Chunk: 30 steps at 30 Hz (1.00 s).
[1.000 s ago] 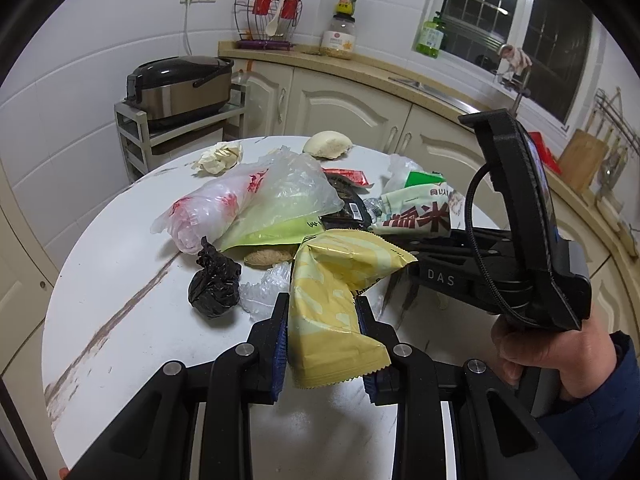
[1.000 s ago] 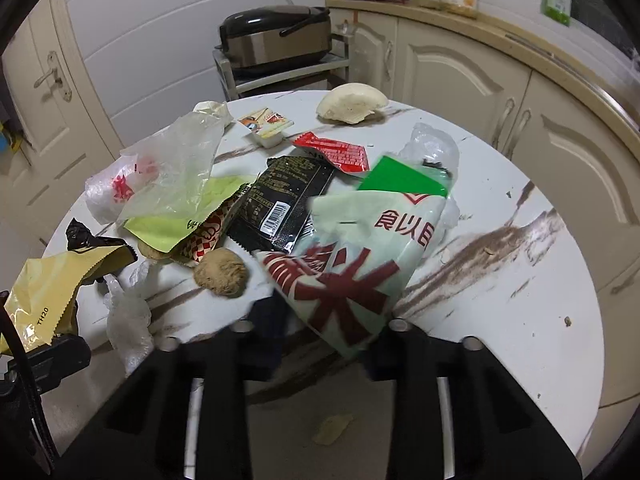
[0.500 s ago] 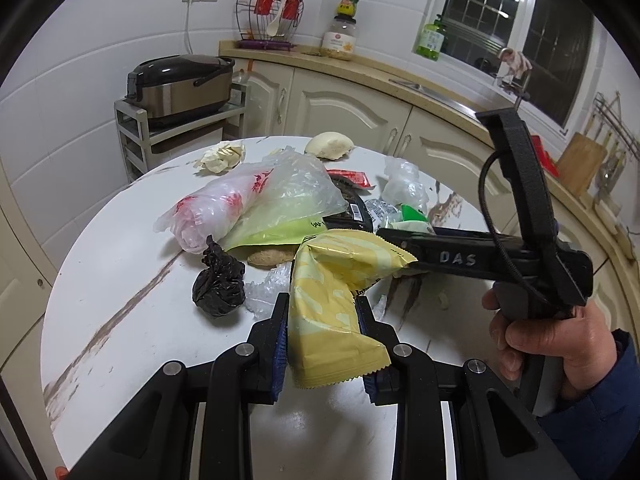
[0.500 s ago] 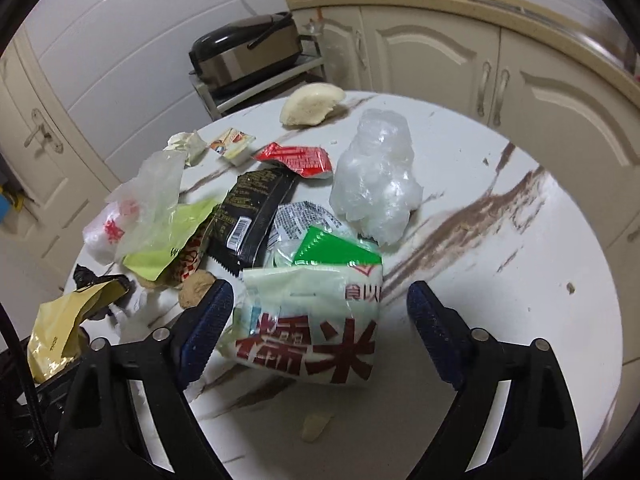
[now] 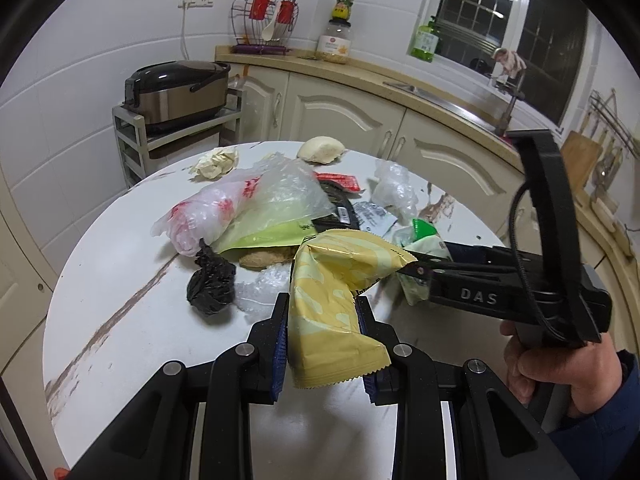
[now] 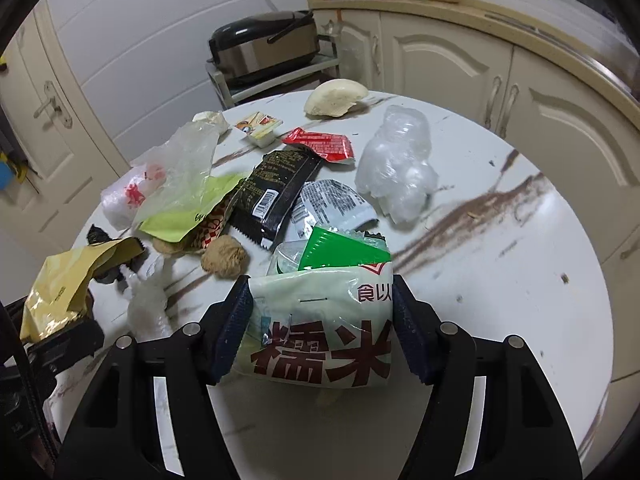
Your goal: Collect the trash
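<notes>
My left gripper [image 5: 322,336] is shut on a yellow snack bag [image 5: 336,308], held just above the round white table [image 5: 120,304]; the bag also shows in the right wrist view [image 6: 60,288]. My right gripper [image 6: 320,320] has its jaws around a pale green rice bag with red characters [image 6: 320,328], with a green packet [image 6: 340,254] tucked in its top; the blue pads touch the bag's sides. Loose trash lies beyond: a black wrapper [image 6: 276,192], a red sachet [image 6: 320,144], a crumpled clear plastic [image 6: 396,172], a black bag knot [image 5: 210,284].
A steamed bun [image 6: 336,98] and a sauce cup [image 6: 258,128] lie at the table's far side. A clear bag with red print [image 5: 224,212] covers a lime wrapper [image 5: 268,236]. A rice cooker [image 5: 176,88] stands on a rack behind. Cabinets curve along the right.
My right gripper opened wide half a second ago, then closed in around the rice bag, lower and nearer the table. The left gripper kept still with the yellow bag.
</notes>
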{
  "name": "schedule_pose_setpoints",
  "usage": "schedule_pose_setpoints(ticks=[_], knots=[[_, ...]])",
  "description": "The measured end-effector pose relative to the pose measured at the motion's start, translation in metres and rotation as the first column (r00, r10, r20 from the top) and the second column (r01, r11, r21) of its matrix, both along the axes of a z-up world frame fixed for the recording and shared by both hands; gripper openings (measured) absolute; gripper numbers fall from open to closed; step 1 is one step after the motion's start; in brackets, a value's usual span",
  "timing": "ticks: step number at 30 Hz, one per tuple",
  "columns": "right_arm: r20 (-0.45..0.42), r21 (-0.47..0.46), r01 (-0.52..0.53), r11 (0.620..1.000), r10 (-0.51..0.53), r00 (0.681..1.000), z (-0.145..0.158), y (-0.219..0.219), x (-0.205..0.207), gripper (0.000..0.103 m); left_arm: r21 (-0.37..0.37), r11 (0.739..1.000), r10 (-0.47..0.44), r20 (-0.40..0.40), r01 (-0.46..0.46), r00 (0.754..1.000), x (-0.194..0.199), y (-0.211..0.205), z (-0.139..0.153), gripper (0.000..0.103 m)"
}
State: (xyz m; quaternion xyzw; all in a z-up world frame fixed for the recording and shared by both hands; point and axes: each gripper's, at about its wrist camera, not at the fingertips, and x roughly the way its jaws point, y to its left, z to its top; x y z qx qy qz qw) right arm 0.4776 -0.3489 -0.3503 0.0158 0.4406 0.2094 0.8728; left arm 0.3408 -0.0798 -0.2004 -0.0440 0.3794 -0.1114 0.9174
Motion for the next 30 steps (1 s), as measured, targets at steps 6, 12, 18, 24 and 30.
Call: schedule_pose_setpoints(ticks=[6,12,18,24,30], knots=[[0.05,0.064,0.05,0.997,-0.053,0.997,0.023,-0.038,-0.033,0.064,0.026,0.998,-0.057,0.029,0.057,0.998,-0.011,-0.029,0.012,0.027],[0.106,0.13,0.114,0.985,-0.129,0.986,0.048,-0.089,-0.074,0.064,0.051,0.991,-0.123,0.065,0.12,0.99,-0.026,-0.076,0.023,0.027],[0.156,0.164,0.182,0.969,-0.208,0.966,0.067,-0.143,-0.116,0.064,0.062,0.977,-0.209,0.083,0.205,0.974,-0.041,-0.132,0.027,0.027],[0.182,0.197,0.279,0.94,-0.314,0.932,0.072,-0.208,-0.16,0.064,0.069,0.951,-0.308,0.088,0.303,0.947,-0.055,-0.191,0.026,0.027],[0.177,0.214,0.381,0.9,-0.419,0.891,0.062,-0.266,-0.201,0.064,0.066,0.909,-0.416,0.065,0.412,0.907,-0.058,-0.258,0.012,0.027]])
